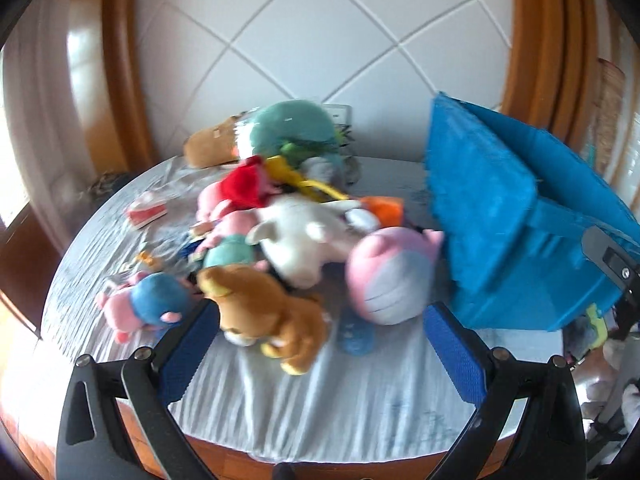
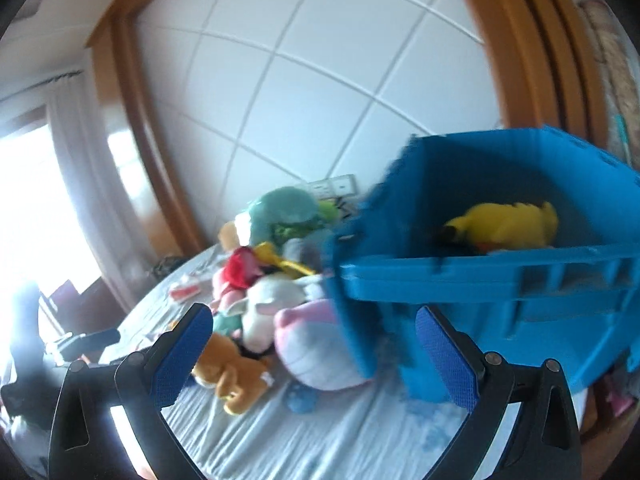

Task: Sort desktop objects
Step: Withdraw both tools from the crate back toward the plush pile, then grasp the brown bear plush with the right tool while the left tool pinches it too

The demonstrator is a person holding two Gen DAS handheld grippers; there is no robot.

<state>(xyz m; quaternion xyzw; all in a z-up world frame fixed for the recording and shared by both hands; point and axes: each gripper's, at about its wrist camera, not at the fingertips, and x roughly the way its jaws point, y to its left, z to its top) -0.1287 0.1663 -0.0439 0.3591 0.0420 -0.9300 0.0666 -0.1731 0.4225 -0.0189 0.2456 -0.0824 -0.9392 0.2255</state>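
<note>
The left tongs (image 1: 320,334) are wide open and hold nothing. Their blue pads (image 1: 188,354) sit low over the near edge of the tabletop (image 1: 320,412), which has a pale wrinkly cloth on it. Between the pads lies a brown bear (image 1: 268,314), face down toward the camera. Just right of it is a pink whale (image 1: 386,276), and a small blue toy (image 1: 356,334) peeks out under the whale. To the left of the bear is a blue and pink toy (image 1: 150,304).

Behind the bear is a white toy (image 1: 304,242), then a red toy (image 1: 246,186) and something yellow (image 1: 304,182). At the back of the pile sits a big teal toy (image 1: 292,130), with a long brown toy (image 1: 212,144) beside it. A small red and white thing (image 1: 147,209) lies apart on the left. All the toys are heaped close and touch each other.

The right tongs (image 2: 314,358) are wide open too, and hold nothing. Just past the right pad (image 2: 450,360) is a blue bin (image 2: 500,292), tipped so its open side faces the toy pile. One yellow toy (image 2: 508,226) lies inside the bin. The bin's lower edge is right beside the pink whale. Both pictures are blurry, so small things are hard to tell.

Behind it all is a white tiled wall (image 1: 320,32) with wood trim (image 1: 120,80).
</note>
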